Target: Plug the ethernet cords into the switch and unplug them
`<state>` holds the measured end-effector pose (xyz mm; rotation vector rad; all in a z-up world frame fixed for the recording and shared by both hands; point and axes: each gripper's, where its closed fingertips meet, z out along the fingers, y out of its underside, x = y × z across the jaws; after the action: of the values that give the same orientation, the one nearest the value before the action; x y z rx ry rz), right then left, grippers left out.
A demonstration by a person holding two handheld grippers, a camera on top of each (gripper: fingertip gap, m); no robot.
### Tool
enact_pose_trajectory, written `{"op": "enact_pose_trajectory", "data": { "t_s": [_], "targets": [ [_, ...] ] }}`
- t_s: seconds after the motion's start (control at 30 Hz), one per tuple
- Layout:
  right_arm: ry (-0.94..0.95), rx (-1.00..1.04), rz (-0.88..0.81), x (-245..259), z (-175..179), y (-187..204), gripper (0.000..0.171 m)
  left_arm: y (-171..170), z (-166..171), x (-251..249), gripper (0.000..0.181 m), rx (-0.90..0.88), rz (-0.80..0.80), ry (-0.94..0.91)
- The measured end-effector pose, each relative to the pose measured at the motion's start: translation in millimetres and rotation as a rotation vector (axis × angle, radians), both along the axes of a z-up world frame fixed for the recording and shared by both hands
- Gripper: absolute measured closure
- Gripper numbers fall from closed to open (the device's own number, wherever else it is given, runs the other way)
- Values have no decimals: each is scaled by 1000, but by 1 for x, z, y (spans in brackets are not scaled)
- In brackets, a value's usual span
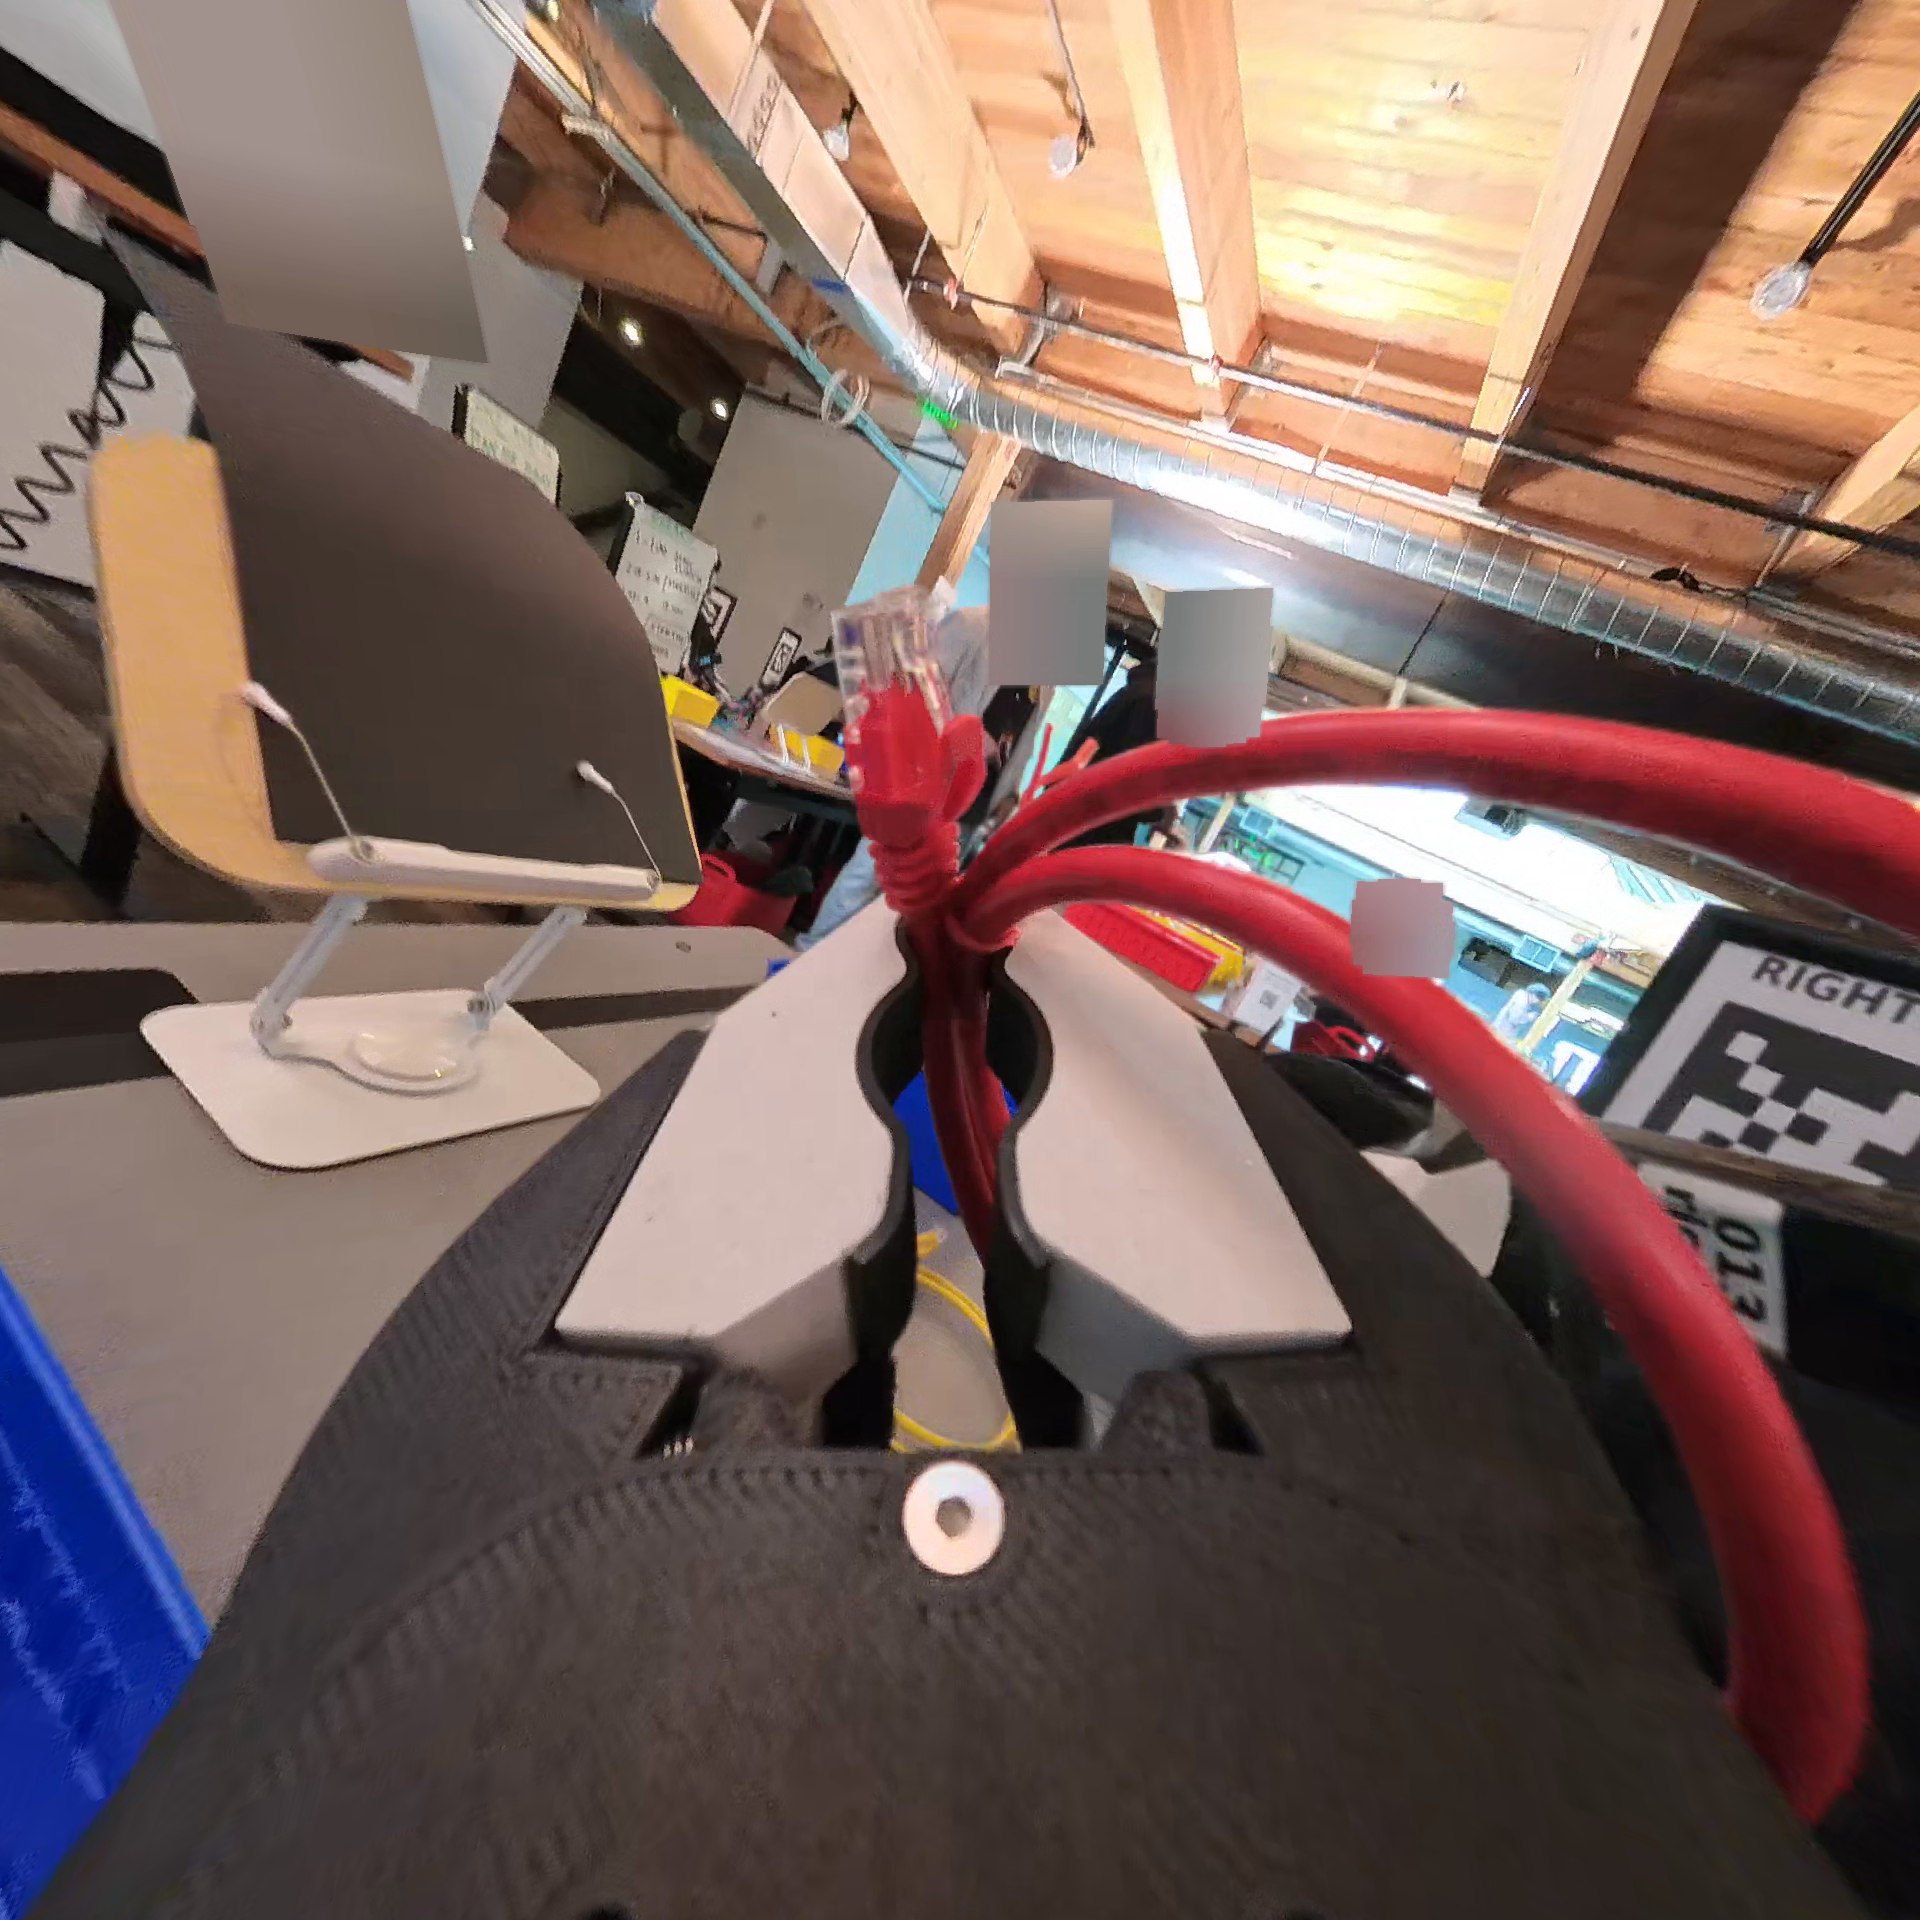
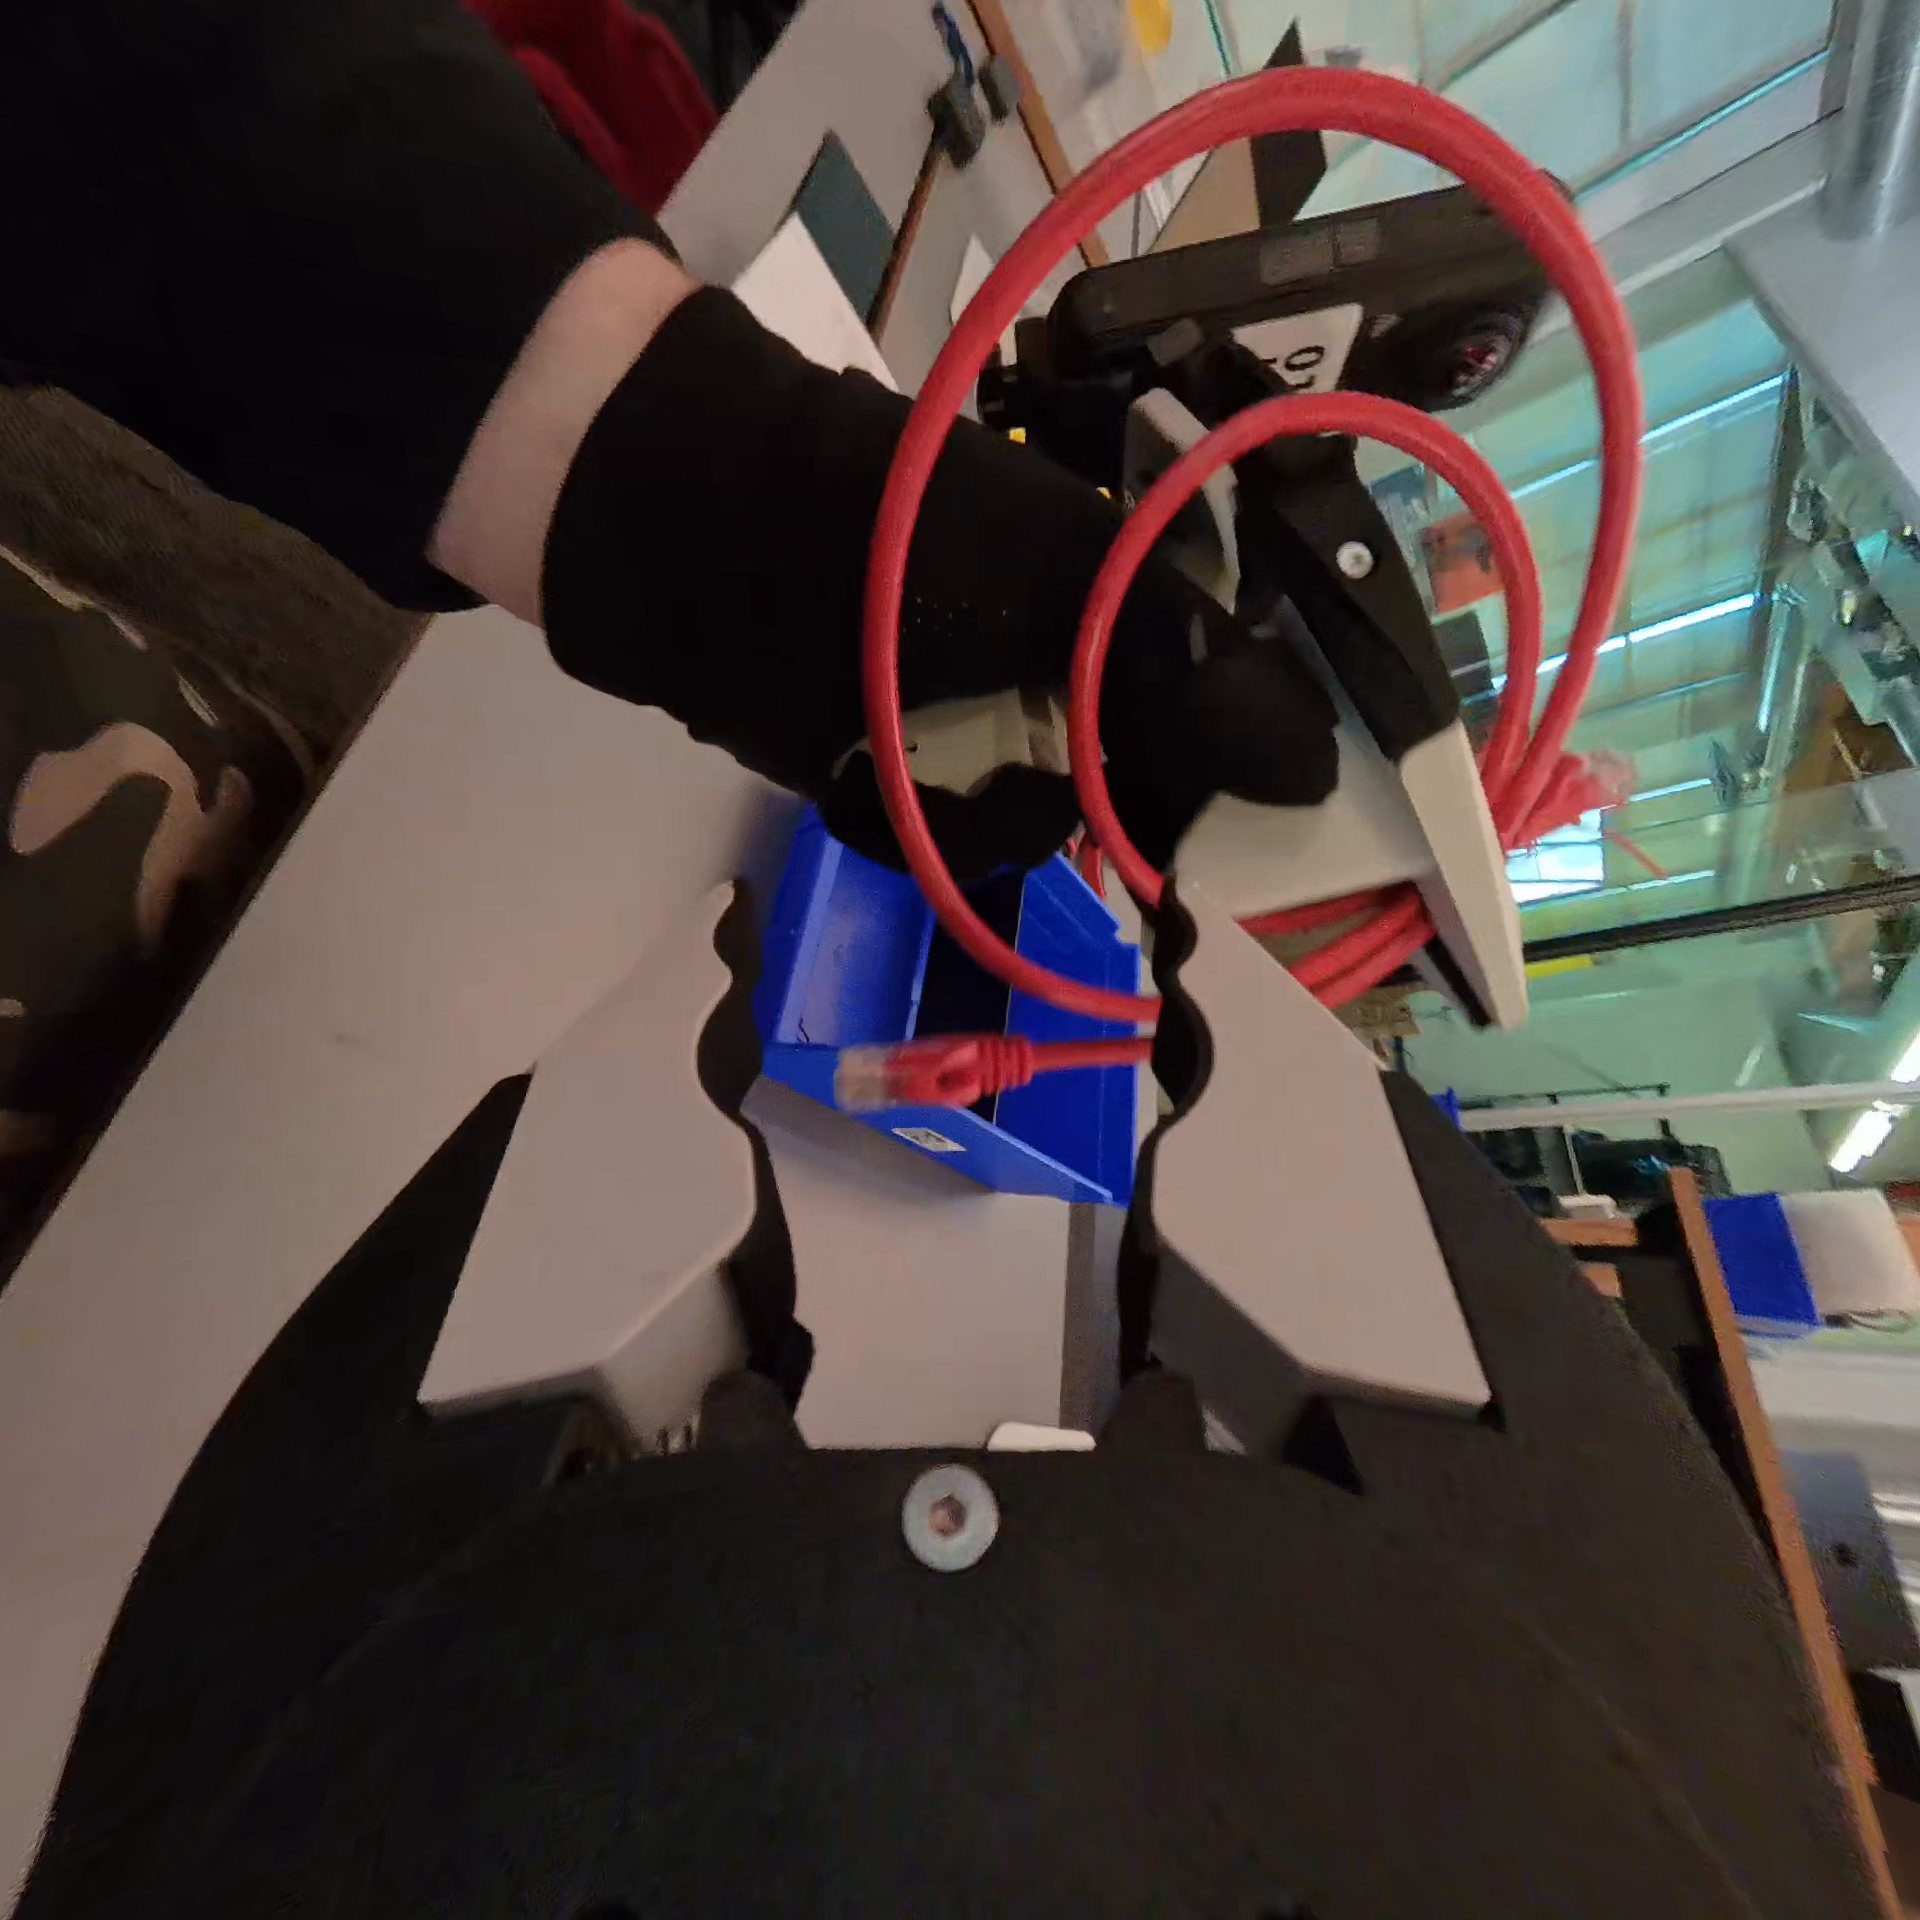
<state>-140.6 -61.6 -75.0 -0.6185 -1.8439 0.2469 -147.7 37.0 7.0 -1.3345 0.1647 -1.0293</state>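
Observation:
My left gripper [image 1: 951, 935] is shut on a coiled red ethernet cord [image 1: 1455, 769]. One clear-tipped plug [image 1: 894, 665] sticks up beyond its fingertips, and the loops swing off to the right. In the right wrist view the left gripper [image 2: 1455, 977] is held by a black-gloved hand [image 2: 831, 582] and clamps the coil [image 2: 1351, 935]. My right gripper [image 2: 951, 904] is open. The cord's other plug [image 2: 904, 1075] hangs free between its jaws, touching neither finger. No switch is in view.
A blue bin [image 2: 935, 987] sits on the grey table [image 2: 416, 831] just behind the free plug. Another blue bin [image 1: 62, 1558] is at the left edge, and a yellow cable [image 1: 956, 1382] lies below the left fingers. A stand with a dark board [image 1: 416, 727] is at the back left.

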Motion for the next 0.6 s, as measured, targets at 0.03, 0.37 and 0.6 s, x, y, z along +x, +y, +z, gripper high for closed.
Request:
{"op": "enact_pose_trajectory", "data": {
  "t_s": [0.03, 0.37, 0.6],
  "targets": [
    [-9, 5, -9, -3, -5, 0, 96, 2, -5, 8, 180, -17, -13, 12],
    [-138, -123, -51, 0, -34, 9, 145, 13, -44, 44, 178, -125, -70, 97],
    [-129, -256, 4, 8, -22, 3, 166, 11, -43, 43, 178, -104, -90, 111]
  ]
}}
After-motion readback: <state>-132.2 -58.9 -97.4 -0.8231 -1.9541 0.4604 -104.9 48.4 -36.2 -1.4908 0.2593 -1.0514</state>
